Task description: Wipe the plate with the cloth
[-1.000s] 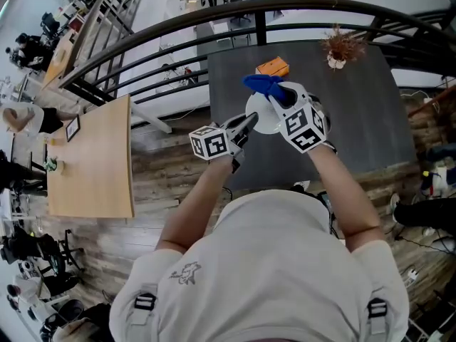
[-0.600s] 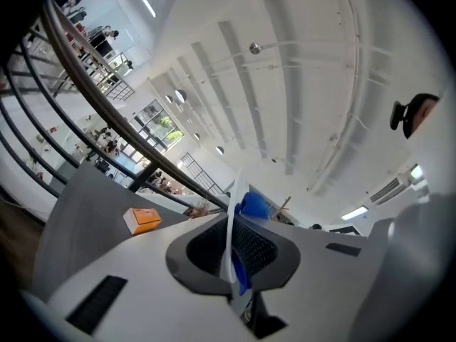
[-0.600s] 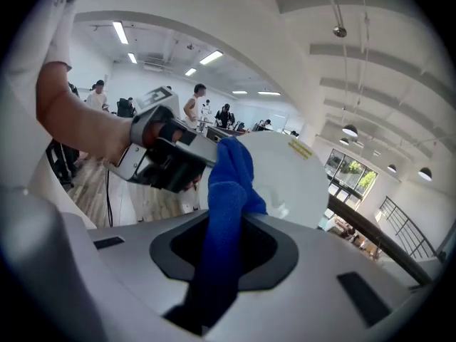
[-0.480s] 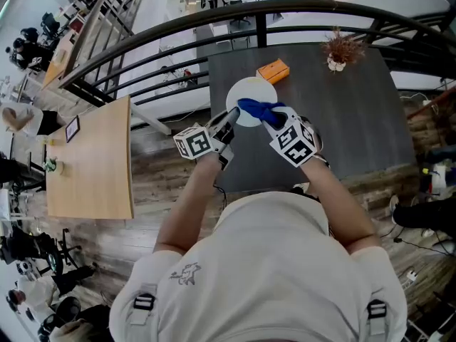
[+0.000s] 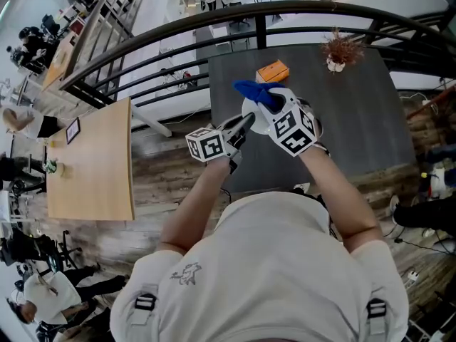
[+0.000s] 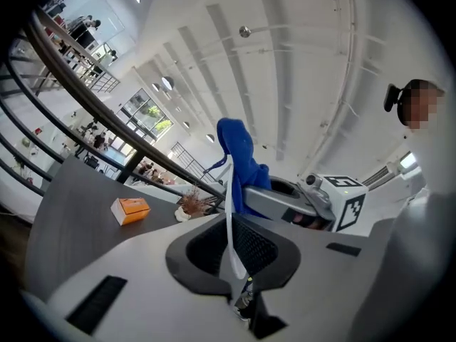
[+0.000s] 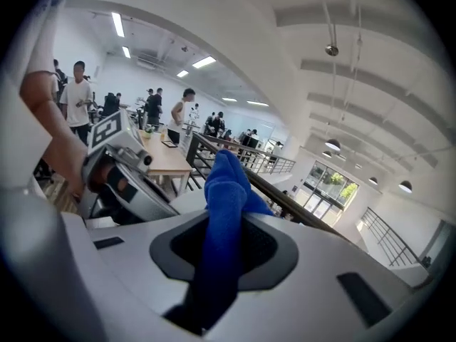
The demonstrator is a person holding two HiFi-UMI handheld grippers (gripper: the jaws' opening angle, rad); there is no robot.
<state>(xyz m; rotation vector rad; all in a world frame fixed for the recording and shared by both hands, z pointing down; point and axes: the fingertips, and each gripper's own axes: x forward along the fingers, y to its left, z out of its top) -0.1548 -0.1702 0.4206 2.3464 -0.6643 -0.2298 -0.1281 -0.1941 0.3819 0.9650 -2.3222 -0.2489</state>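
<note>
A white plate [image 5: 260,120] is held up on edge above the dark table [image 5: 356,120]. My left gripper [image 5: 247,121] is shut on its near rim. In the left gripper view the plate [image 6: 229,216] shows as a thin white edge clamped between the jaws; they have just eased a touch wider and still pinch it. My right gripper [image 5: 271,104] is shut on a blue cloth [image 5: 255,89], which lies against the plate's far rim. In the right gripper view the cloth [image 7: 226,184] bulges out from between the jaws. The left gripper [image 7: 117,169] shows beyond it.
An orange box [image 5: 273,70] and a dried plant in a small pot [image 5: 342,47] stand at the table's far side. A black railing [image 5: 178,27] curves behind the table. A wooden table [image 5: 92,162] stands to the left.
The cloth swept down over the plate's face and has come back up to its far rim. Plate and left gripper shifted left, then returned right.
</note>
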